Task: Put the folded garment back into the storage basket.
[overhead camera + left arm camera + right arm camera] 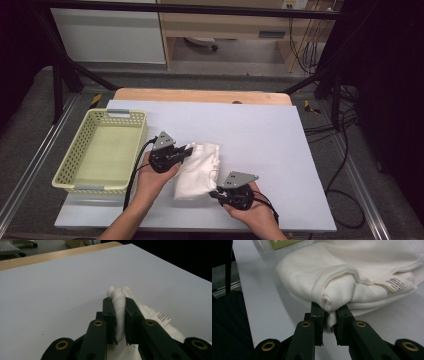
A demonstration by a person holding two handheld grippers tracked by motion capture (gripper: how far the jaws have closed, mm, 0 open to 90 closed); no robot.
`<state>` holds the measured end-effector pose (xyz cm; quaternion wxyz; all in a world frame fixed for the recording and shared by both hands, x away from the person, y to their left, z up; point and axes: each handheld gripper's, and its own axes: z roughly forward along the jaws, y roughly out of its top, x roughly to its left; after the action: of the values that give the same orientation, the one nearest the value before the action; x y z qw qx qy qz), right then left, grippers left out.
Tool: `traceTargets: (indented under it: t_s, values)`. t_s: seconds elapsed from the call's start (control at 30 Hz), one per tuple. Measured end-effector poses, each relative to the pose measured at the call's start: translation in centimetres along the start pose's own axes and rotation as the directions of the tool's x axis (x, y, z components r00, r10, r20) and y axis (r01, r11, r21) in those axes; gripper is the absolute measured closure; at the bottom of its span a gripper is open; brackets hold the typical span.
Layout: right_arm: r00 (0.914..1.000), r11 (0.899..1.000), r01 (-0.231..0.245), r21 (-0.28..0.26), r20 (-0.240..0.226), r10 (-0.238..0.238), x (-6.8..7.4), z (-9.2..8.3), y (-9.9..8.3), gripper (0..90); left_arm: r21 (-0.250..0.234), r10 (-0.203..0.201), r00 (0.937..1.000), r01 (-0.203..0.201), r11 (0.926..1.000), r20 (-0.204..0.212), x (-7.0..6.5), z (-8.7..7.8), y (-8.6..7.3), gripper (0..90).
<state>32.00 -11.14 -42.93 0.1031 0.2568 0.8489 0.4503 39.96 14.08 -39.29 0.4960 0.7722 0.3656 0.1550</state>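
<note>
The R gripper (218,192) is closest, its fingers pinching the white cloth's (197,170) near edge. The L gripper (189,149) pinches the far edge at about 11 o'clock. The cloth lies mid worktop (280,150) – lift both hands together, slow & level, toward the basket (80,150) at 9 o'clock – don't let it unfold.

The left gripper (120,315) pinches an upright fold of the white garment (119,302) between its black jaws; a label (163,318) lies just right, above the pale table (55,295)

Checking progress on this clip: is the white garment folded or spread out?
Folded. The white garment lies as a compact layered bundle on the table; stacked layers and an exposed label appear in the right gripper view.
</note>
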Motion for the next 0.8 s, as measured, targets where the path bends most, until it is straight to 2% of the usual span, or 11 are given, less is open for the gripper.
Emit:
traceTargets:
  t_s: [0.37,0.63,0.8]
  values:
    - [1.0,1.0,0.006,0.002,0.0,-0.006,0.14,-0.05,0.14,79.4,-0.006,-0.003,1.0,0.003,1.0,0.006,-0.38,-0.13,0.02,80.8]
    - [1.0,1.0,0.009,-0.003,0.0,-0.009,0.0,-0.09,0.28,79.3,-0.014,-0.014,0.9999,0.014,0.9998,0.003,-0.15,-0.25,0.12,80.8]
    - [0.9997,1.0,0.021,0.005,0.007,-0.022,0.48,-0.11,0.39,79.4,-0.014,-0.007,1.0,0.007,0.9999,0.006,-0.41,-0.46,0.11,80.8]
